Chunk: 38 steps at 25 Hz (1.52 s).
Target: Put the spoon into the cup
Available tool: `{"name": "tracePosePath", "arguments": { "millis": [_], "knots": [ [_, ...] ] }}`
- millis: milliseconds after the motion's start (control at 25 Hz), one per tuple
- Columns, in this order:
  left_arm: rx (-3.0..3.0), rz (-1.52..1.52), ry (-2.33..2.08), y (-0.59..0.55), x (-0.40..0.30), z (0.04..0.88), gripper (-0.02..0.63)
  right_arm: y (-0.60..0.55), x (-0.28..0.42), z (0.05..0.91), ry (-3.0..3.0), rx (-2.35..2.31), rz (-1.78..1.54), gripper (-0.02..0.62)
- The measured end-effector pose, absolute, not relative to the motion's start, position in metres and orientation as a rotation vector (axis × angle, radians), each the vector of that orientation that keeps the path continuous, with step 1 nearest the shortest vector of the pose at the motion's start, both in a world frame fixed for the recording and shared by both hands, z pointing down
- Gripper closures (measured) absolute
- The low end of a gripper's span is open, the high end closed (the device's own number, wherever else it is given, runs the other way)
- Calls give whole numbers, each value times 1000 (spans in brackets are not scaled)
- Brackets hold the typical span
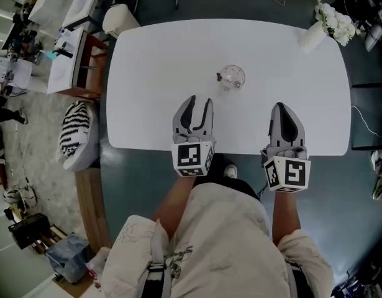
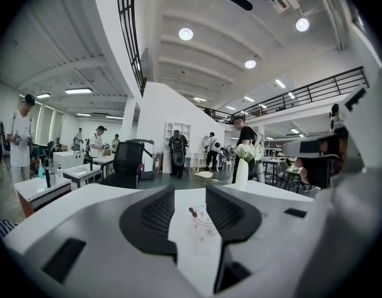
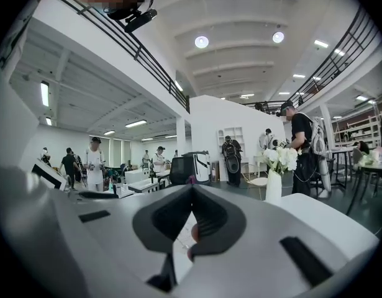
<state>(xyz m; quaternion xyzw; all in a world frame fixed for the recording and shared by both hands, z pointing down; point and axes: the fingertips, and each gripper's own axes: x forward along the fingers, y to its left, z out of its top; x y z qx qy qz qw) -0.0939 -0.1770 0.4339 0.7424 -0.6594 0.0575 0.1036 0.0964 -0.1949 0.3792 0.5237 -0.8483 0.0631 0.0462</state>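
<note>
A clear glass cup [image 1: 231,78] stands near the middle of the white table [image 1: 153,61], with the spoon [image 1: 220,77] resting inside it, handle leaning left. My left gripper [image 1: 200,102] hovers over the table's near edge, just short of the cup, its jaws open and empty. In the left gripper view the cup [image 2: 203,223] and the spoon [image 2: 193,212] show through the gap of the left gripper [image 2: 191,194]. My right gripper [image 1: 284,107] is off to the right of the cup, shut on nothing. In the right gripper view the right gripper [image 3: 191,190] has its tips meeting.
A white vase of white flowers [image 1: 330,20] lies at the table's far right corner and stands out in the gripper views [image 2: 242,166] [image 3: 274,182]. A striped cushion [image 1: 76,132] sits left of the table. Desks and several people fill the room behind.
</note>
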Motion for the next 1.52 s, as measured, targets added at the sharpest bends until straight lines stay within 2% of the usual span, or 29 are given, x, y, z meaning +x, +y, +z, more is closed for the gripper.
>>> {"name": "tracePosePath", "arguments": {
  "millis": [840, 1240, 1320, 1520],
  "knots": [
    [2301, 82, -2265, -33, -124, 286, 456, -99, 86, 289, -2797, 1565, -80, 607],
    [2304, 79, -2299, -12, -123, 273, 460, -80, 86, 280, -2818, 1555, -114, 607],
    [2295, 66, -2304, -10, -123, 273, 481, -79, 88, 279, -2818, 1556, -119, 607],
    [2286, 67, -2325, -12, -123, 272, 583, -80, 88, 277, -2823, 1557, -132, 607]
  ]
}}
